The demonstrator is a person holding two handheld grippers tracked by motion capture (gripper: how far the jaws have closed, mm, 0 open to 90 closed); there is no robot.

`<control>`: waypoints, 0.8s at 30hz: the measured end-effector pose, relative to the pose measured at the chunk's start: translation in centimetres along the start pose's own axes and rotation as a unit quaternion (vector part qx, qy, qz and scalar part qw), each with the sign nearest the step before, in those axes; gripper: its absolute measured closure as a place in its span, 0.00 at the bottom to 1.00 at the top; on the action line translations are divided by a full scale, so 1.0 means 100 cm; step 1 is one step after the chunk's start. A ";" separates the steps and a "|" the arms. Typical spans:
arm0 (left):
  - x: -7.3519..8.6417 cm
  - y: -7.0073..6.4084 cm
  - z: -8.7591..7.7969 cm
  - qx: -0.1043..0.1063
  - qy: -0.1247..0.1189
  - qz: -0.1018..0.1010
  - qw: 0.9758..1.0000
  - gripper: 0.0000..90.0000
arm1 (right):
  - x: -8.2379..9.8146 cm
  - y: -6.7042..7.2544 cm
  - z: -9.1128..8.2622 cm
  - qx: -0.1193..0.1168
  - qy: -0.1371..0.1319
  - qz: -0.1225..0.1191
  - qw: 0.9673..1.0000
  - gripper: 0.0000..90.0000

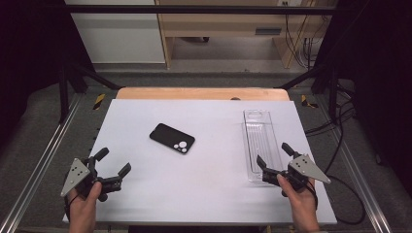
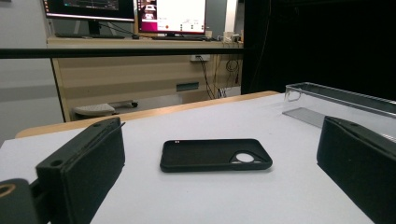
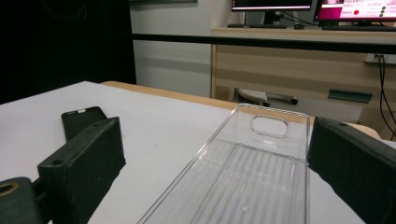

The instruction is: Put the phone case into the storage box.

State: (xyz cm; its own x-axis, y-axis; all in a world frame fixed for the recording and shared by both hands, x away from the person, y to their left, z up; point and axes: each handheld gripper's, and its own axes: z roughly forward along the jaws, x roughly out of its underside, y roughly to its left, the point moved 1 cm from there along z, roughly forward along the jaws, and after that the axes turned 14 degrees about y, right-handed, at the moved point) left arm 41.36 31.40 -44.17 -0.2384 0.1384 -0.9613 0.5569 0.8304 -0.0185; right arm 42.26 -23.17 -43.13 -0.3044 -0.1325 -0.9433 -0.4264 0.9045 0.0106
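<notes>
- Your left gripper (image 1: 112, 167) sits low at the near left corner of the white desk (image 1: 204, 204), its jaws spread wide with nothing between them.
- Your right gripper (image 1: 275, 154) is at the near right, jaws equally wide apart and empty; they stand either side of the near end of the long clear plastic tray (image 1: 261, 145), and I cannot tell whether they touch its walls.
- The black phone case with the round camera cut-out (image 1: 172, 138) lies flat on the desk, a little left of the middle, well apart from both grippers and from the tray.
- In the left gripper view the phone case (image 2: 215, 154) lies straight ahead between the two black jaws, camera hole toward the right, so that hand looks lined up on it but has not reached it.
- In the right gripper view the clear tray (image 3: 252, 177) runs away from you between the jaws, empty, its ribbed floor and the handle slot in the far wall both plain to see; one end of the phone case (image 3: 83, 119) shows behind the left jaw.
- As I read it, the work is to get the case into the tray, and none of that is done: the case is untouched, the tray holds nothing, and neither hand grips anything.
- What is left is everything: bring your left gripper forward to the case, close on it, carry it across to the right and set it down inside the tray, with your right gripper perhaps steadying the tray.
</notes>
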 end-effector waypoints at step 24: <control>0.002 0.001 0.002 -0.001 0.007 0.000 1.000 0.01 | -0.006 0.018 0.000 -0.009 0.030 -0.004 1.000 0.03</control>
State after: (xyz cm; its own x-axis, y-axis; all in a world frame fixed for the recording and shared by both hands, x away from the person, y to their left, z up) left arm 41.50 31.41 -44.38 -0.2498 0.1451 -0.9574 0.5549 0.8317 -0.0187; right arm 41.63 -21.47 -42.53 -0.3514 -0.1633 -0.9219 -0.4443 0.8958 0.0107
